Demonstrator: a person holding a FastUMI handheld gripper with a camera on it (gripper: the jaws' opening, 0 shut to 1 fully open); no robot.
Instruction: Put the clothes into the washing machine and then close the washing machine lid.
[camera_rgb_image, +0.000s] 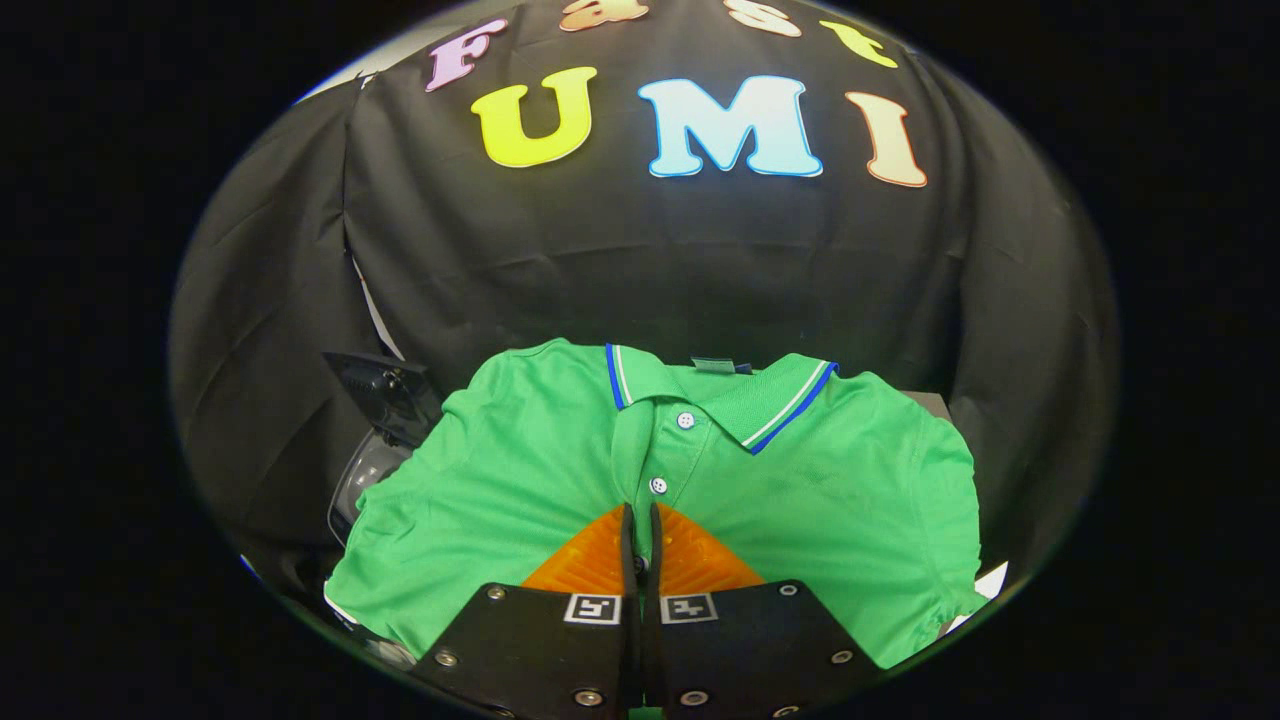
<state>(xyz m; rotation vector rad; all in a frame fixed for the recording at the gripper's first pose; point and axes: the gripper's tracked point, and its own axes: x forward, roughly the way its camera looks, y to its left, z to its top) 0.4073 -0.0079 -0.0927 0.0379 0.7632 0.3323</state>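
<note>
One shirt (780, 500), a green polo with a blue-and-white trimmed collar, is taking up the lower middle of the frame, spread out flat with its front facing up. Going from the left, a dark, glossy machine (375, 430) is showing at the lower left, just beside the shirt's left sleeve and partly covered by it; whether its lid is up or down cannot be told. Moving toward the centre, the shirt's button placket is running down the middle, with two white buttons in view. The tool (641, 525) is sitting at the bottom centre, its two fingers (585, 560) pressed nearly together with a thin fold of green cloth from the placket appearing between them, just below the lower button. Whether both fingers are truly pinching that fold is hard to tell. Farther right, the other sleeve is lying out toward the lower right, and a small white patch is peeking out beyond its edge. Black cloth is hanging behind everything.
</note>
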